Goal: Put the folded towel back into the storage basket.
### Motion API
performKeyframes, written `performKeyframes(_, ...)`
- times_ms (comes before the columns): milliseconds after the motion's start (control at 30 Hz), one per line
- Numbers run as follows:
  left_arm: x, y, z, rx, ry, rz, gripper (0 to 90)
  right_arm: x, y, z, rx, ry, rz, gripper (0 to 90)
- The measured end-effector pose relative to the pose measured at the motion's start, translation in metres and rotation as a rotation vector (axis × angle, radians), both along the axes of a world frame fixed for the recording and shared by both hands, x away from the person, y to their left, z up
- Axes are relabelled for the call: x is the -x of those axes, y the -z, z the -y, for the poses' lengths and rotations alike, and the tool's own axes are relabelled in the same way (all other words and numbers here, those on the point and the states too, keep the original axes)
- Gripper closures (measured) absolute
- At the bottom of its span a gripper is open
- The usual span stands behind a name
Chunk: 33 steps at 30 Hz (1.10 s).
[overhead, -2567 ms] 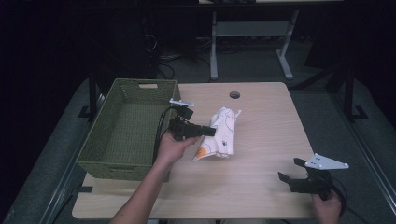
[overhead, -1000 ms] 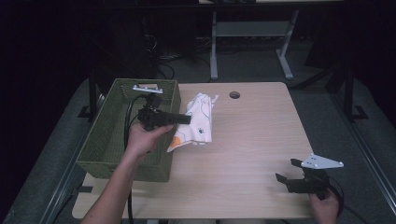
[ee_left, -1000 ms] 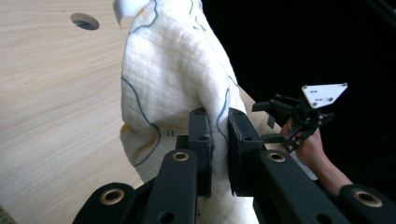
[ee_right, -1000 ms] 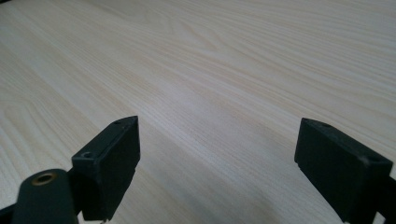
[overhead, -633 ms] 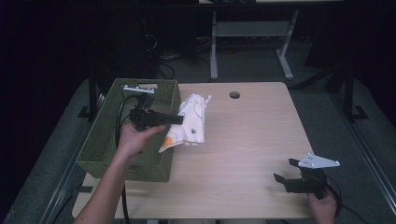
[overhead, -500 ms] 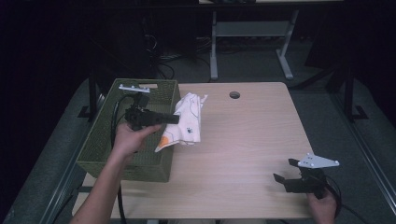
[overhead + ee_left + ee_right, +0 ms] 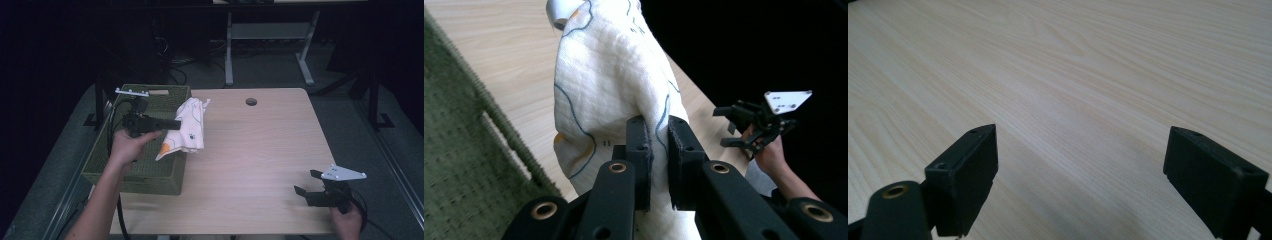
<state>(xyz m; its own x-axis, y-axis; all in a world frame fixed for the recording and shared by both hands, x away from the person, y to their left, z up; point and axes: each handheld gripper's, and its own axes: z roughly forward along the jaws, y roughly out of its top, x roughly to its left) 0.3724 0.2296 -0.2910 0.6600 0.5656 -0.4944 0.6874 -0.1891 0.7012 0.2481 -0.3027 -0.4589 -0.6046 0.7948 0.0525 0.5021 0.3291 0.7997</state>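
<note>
The cloth (image 7: 186,131) hangs from your left gripper (image 7: 172,123), whose jaws are closed tight on a fold near its middle, with white fabric bulging above and below the pads in the left gripper view (image 7: 614,95). It is off the worktop (image 7: 260,150), held in the air over the basket's right rim, near the worktop's back left corner; most of the cloth is on the worktop side of that rim, with its lower corner drooping close to the rim or just inside it, I can't tell which. The basket (image 7: 150,175) sits along the worktop's left edge and looks empty where its floor shows. If the cloth is meant for the basket, my worry is the drop point: let go here and the bulk of the fabric would likely fall on the rim or slide down outside it onto the wood, so carry it further over the basket's middle before you open. The drooping corner could also snag on the woven rim and drag the basket, or pull the fold out of the jaws, since the grip is on one pinch of soft material. Mind your cable (image 7: 114,131), which trails over the basket. Your right gripper (image 7: 311,186) rests near the worktop's front right corner, jaws wide apart and holding nothing, bare wood between them (image 7: 1083,150); it is well apart from the cloth.
</note>
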Motion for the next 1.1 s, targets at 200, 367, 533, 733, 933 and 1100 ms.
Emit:
performKeyframes(200,-0.001,-0.003,-0.008,0.0,-0.017,-0.001,82.5,-0.001,0.001,0.0,0.005,-0.006,0.001,13.8)
performKeyframes(367,-0.001,-0.006,-0.017,-0.027,-0.032,0.003,82.5,0.0,0.0,0.0,0.008,-0.004,0.006,13.8)
performKeyframes(533,-0.001,-0.007,-0.025,-0.034,-0.054,0.005,82.5,0.001,-0.001,0.0,0.009,-0.003,0.005,13.8)
performKeyframes(733,-0.001,-0.003,-0.039,-0.051,-0.077,-0.003,82.4,0.001,-0.001,0.0,0.01,-0.002,0.009,13.8)
performKeyframes(933,-0.001,-0.001,-0.051,-0.077,-0.102,-0.01,82.4,0.001,-0.002,0.0,0.012,-0.002,0.007,13.8)
performKeyframes(1100,0.0,0.001,-0.061,-0.092,-0.121,-0.009,82.4,0.0,-0.002,0.0,0.012,-0.002,0.008,13.8)
